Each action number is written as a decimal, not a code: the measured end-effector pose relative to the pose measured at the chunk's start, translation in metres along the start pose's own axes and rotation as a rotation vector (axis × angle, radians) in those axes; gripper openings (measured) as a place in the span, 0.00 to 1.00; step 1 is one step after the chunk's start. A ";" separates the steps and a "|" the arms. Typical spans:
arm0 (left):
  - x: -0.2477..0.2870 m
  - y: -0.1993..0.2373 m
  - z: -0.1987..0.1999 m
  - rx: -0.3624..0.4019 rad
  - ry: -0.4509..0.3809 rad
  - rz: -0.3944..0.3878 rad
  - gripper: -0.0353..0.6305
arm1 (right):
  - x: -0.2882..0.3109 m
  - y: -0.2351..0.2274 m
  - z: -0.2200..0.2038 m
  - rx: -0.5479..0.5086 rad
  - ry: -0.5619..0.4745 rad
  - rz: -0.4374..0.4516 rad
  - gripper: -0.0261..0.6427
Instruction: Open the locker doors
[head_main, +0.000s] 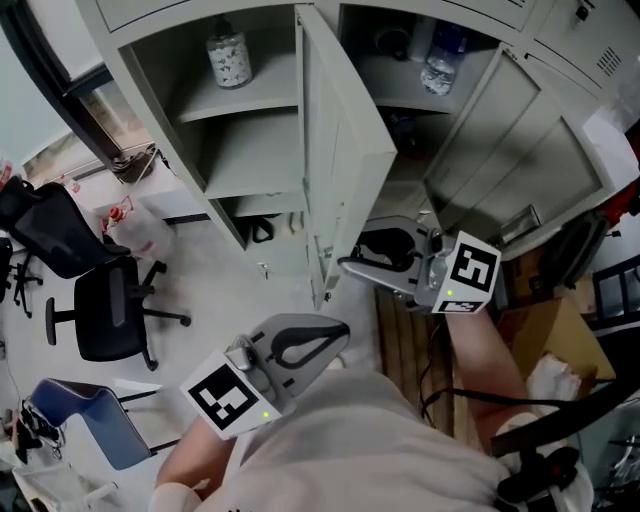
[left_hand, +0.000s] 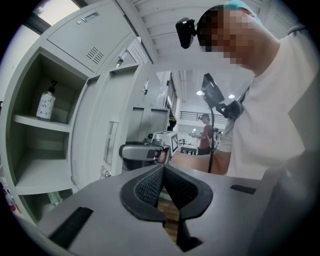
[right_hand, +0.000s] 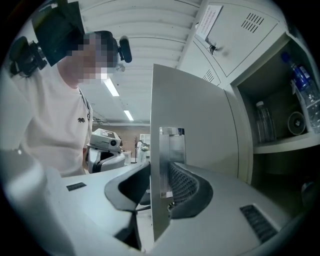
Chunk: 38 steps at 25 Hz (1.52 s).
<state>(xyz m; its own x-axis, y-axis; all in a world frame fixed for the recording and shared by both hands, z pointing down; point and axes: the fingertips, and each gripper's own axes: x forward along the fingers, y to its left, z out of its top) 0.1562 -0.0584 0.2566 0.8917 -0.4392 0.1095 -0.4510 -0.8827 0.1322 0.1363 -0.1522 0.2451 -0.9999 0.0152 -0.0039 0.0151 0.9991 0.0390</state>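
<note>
The left gripper (head_main: 338, 333) sits low, close in front of the person's chest. It points about level, and its jaws are pressed together with nothing between them. The right gripper (head_main: 352, 262) is ahead of it and to its right, at the end of a bare, outstretched forearm (head_main: 482, 352). It also points level, and its jaws are clamped on the edge of a locker door (right_hand: 195, 125), one pad on each face.

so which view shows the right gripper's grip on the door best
Right gripper view: the locker door stands clamped between the right gripper's jaws. Head view shows it from above; left gripper view, only the gripper's body.
</note>
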 end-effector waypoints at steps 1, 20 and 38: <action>0.003 -0.002 0.000 -0.004 0.002 0.011 0.07 | -0.002 0.000 0.000 0.001 -0.004 0.006 0.19; 0.007 -0.038 -0.011 -0.018 0.061 0.067 0.07 | -0.021 0.012 -0.014 0.006 -0.022 -0.125 0.22; -0.133 -0.108 -0.050 -0.032 0.054 0.017 0.07 | 0.009 0.168 -0.060 0.097 0.080 -0.437 0.10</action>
<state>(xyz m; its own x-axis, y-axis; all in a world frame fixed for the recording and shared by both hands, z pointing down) 0.0841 0.1043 0.2772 0.8810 -0.4435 0.1650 -0.4677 -0.8692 0.1608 0.1296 0.0131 0.3111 -0.9096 -0.4080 0.0783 -0.4120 0.9102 -0.0434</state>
